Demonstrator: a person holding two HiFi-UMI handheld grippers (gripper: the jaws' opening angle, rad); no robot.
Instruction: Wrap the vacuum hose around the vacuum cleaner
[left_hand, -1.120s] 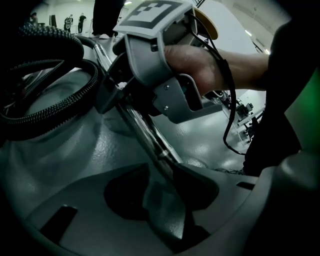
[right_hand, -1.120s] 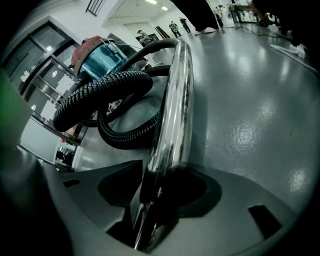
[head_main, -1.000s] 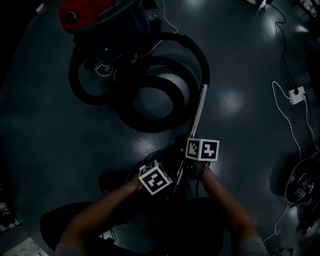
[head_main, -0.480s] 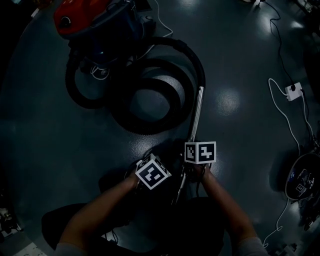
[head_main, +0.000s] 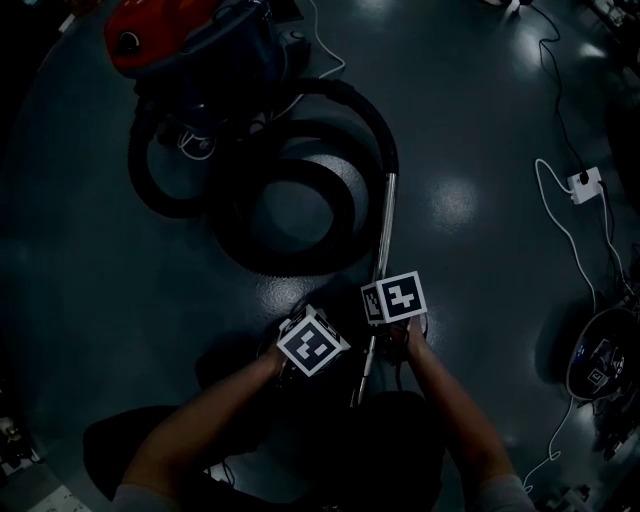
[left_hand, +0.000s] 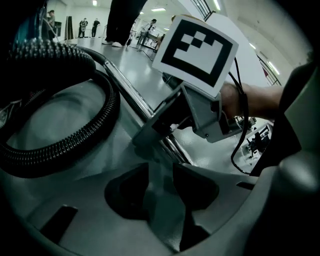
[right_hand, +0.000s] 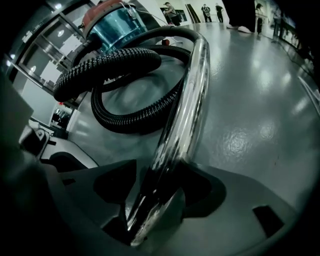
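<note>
The red vacuum cleaner (head_main: 170, 40) stands at the top left of the head view. Its black ribbed hose (head_main: 290, 200) lies in loose loops on the floor beside it. From the hose, a chrome wand (head_main: 378, 270) runs back toward me. My right gripper (right_hand: 150, 200) has the wand (right_hand: 185, 110) lying lengthwise between its jaws; they have just been opening and stand apart from it. My left gripper (left_hand: 161, 192) hovers just left of the wand with a narrow gap and nothing in it. The left gripper view also shows the right gripper (left_hand: 150, 137) at the wand.
The floor is dark and glossy. A white cable with a power block (head_main: 585, 185) runs along the right side, and another machine (head_main: 600, 365) sits at the right edge. A white cord (head_main: 320, 40) trails by the vacuum. People (right_hand: 240, 15) stand far off in the hall.
The right gripper's marker cube has rolled and tilted over the wand. The left gripper has crept a little forward. The wand's far end sits slightly further left in the view.
</note>
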